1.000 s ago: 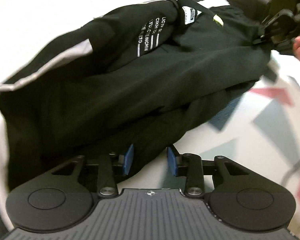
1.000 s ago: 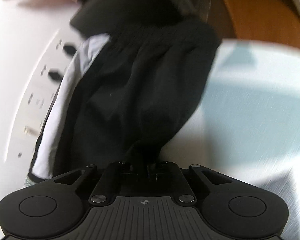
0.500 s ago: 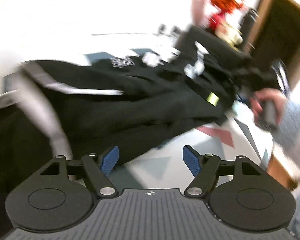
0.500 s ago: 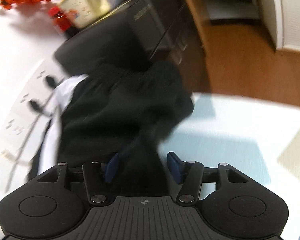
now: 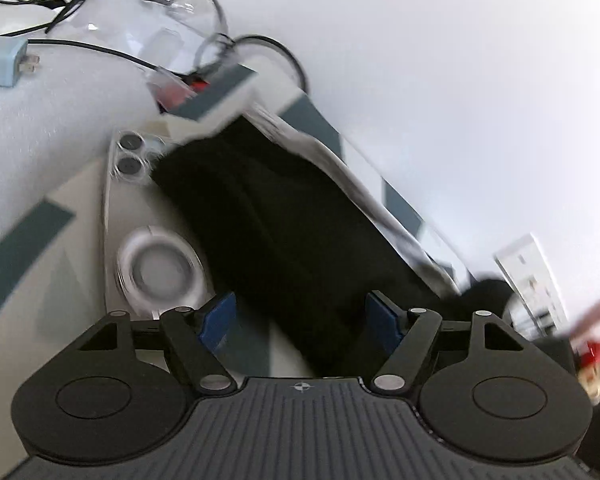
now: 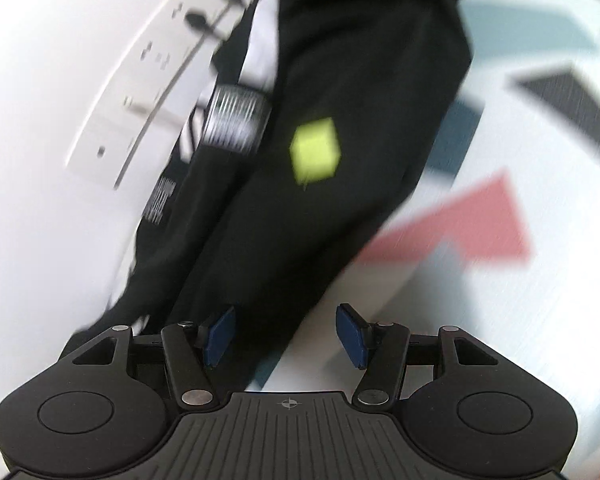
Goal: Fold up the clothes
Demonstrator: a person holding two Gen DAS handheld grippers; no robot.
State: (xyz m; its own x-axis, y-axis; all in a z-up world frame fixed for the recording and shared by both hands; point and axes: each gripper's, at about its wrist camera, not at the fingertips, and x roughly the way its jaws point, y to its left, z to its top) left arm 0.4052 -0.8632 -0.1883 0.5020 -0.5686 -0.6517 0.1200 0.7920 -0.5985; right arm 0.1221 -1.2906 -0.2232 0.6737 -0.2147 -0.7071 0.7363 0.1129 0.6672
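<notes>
The black garment (image 5: 284, 224) lies on the patterned tablecloth (image 5: 24, 232) and runs down the picture to between my left gripper's pads. That left gripper (image 5: 301, 319) is open, and its blue pads do not press on the cloth. In the right wrist view the garment (image 6: 339, 60) shows a yellow-green patch (image 6: 315, 150), a white stripe (image 6: 264, 40) and a striped label (image 6: 234, 124). The right gripper (image 6: 287, 338) is open and its jaws are opening; the garment's edge lies under the left pad, unpinched.
A white phone (image 5: 140, 216) with a ring on its back lies beside the garment. Black cables (image 5: 100, 50) and a pale blue plug (image 5: 4, 62) are at the far left. A white power strip (image 6: 140, 88) lies against the wall. Pink and grey shapes (image 6: 471, 220) mark the tablecloth.
The right gripper let go of the black fabric and opened, then slid along the garment. The left gripper opened wider, rolled and swung far across the table toward the phone and cables.
</notes>
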